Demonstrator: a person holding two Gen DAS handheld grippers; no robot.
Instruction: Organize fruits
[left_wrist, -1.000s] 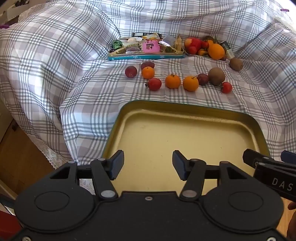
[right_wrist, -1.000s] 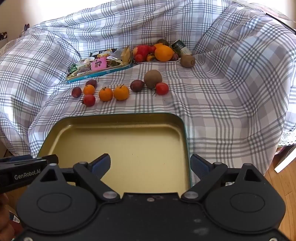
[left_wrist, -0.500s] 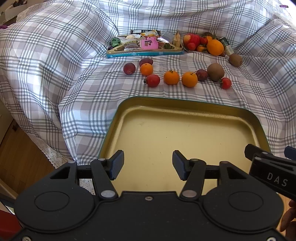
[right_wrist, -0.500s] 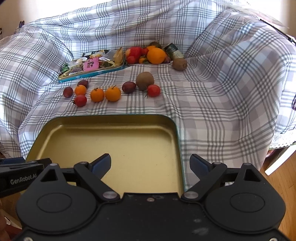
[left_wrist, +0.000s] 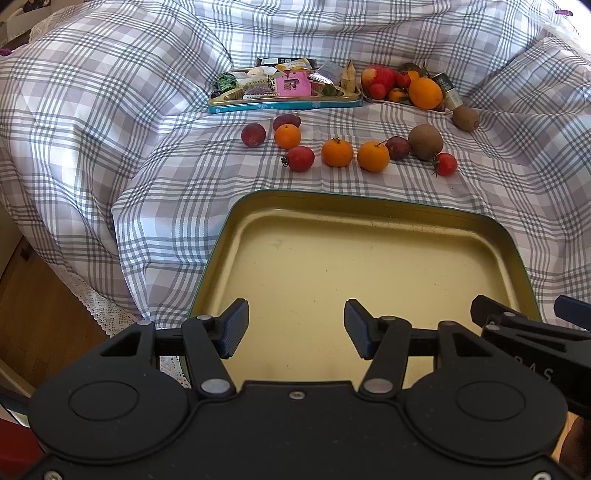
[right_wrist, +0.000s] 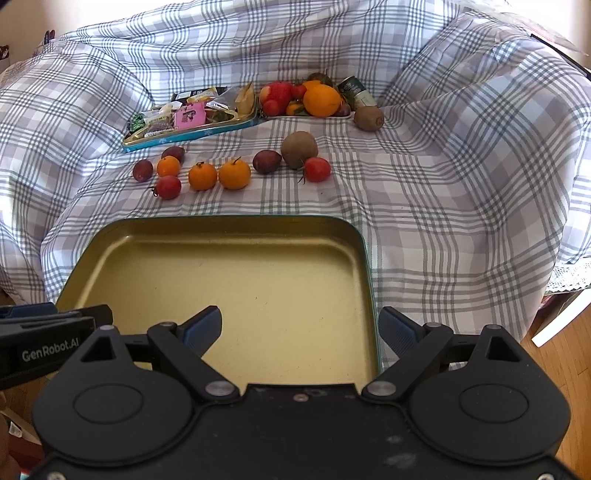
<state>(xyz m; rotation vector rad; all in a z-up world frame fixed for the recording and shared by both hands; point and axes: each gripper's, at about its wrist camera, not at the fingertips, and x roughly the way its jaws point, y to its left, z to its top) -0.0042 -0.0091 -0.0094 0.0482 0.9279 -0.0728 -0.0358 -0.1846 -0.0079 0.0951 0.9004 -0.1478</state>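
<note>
1. The left claw is held with its jaws parted about halfway and nothing between them, above the near edge of the empty gold tray.
2. The right claw is spread wider, also empty, and one finger is seen outside the tray's right rim near its near right corner.
3. The loose fruits are laid in a rough row on the checked blanket, straight ahead of both claws and just beyond the tray's far edge; the row runs left to right, parallel to that edge.
4. From the left of the row, a plum, a small orange and a tomato are found; these lie ahead of the tray's far left corner and are judged nearer the left claw.
5. At the right of the row, a kiwi, a dark plum and a tomato are clustered, touching or nearly so; these are judged nearer the right claw.
6. Two tangerines are set side by side mid-row and could be reached by either claw.
7. A reach forward across the whole tray is judged necessary before any fruit can be gripped.
8. Farther back, a snack tin and a dish of piled fruit are seen, with a lone kiwi beside the dish.
</note>
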